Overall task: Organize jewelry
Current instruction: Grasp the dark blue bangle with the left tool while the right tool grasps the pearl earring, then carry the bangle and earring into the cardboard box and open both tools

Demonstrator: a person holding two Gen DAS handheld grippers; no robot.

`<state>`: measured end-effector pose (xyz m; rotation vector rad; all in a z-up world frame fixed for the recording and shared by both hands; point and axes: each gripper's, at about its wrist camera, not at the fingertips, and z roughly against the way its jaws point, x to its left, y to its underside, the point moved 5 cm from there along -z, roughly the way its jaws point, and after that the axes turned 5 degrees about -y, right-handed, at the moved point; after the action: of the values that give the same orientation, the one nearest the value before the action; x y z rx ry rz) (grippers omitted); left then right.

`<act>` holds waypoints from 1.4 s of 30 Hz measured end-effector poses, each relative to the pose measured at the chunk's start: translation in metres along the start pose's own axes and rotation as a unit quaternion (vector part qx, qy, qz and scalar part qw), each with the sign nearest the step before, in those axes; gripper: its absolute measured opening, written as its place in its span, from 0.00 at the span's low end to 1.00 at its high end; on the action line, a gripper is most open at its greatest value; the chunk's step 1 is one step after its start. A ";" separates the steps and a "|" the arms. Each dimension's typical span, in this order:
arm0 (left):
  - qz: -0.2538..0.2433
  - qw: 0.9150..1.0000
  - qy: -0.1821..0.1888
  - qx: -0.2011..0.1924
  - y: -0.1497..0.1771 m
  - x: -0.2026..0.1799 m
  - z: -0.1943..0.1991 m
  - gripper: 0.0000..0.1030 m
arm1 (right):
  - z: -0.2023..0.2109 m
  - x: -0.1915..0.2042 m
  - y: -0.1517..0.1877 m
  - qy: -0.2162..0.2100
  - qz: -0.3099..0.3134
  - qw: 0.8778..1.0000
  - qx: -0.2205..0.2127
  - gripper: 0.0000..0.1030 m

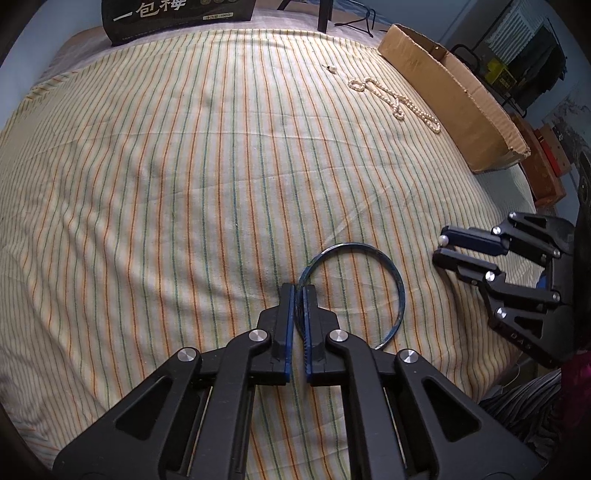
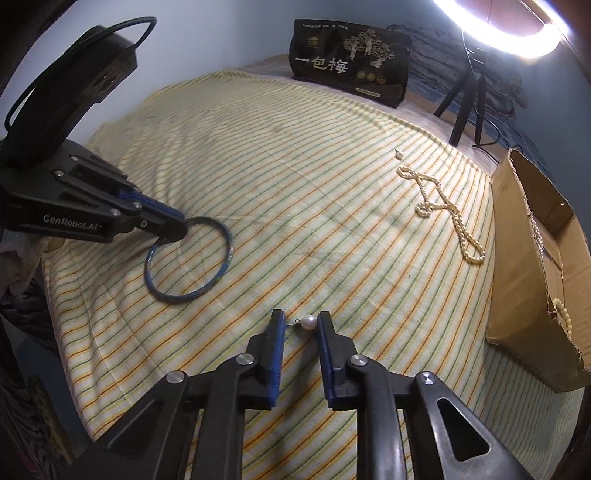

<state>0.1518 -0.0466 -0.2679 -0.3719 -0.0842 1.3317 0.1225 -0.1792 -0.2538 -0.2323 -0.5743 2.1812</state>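
My left gripper [image 1: 298, 290] is shut on the rim of a thin blue bangle [image 1: 397, 280], which lies on the striped cloth; it also shows in the right wrist view [image 2: 225, 236]. My right gripper [image 2: 300, 317] is open, its fingers on either side of a pearl earring [image 2: 308, 322] that touches the right finger. In the left wrist view the right gripper [image 1: 441, 247] shows the pearl [image 1: 442, 240] between its tips. A pearl necklace [image 2: 443, 206] and a second pearl earring [image 2: 398, 155] lie further back on the right.
A cardboard box [image 2: 524, 258] stands at the right edge of the bed with pearl strands [image 2: 563, 314] inside. A black printed bag [image 2: 347, 62] stands at the far end. A tripod [image 2: 465, 107] and ring light [image 2: 517, 33] are behind.
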 end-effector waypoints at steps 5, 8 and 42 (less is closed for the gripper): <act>0.007 1.000 0.007 -0.003 -0.002 0.000 0.003 0.02 | 0.003 -0.003 -0.001 -0.006 -0.013 1.000 -0.006 0.15; 0.010 1.000 0.013 -0.008 -0.003 0.000 0.009 0.01 | 0.008 -0.007 -0.003 -0.005 -0.022 1.000 -0.012 0.15; -0.036 0.994 0.057 -0.091 -0.029 -0.074 0.075 0.01 | 0.072 -0.050 -0.012 0.020 -0.110 0.989 -0.094 0.15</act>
<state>0.1409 -0.1064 -0.1772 -0.5941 -0.1224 1.2318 0.1360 -0.2352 -0.1863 -0.2984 -0.7486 1.9064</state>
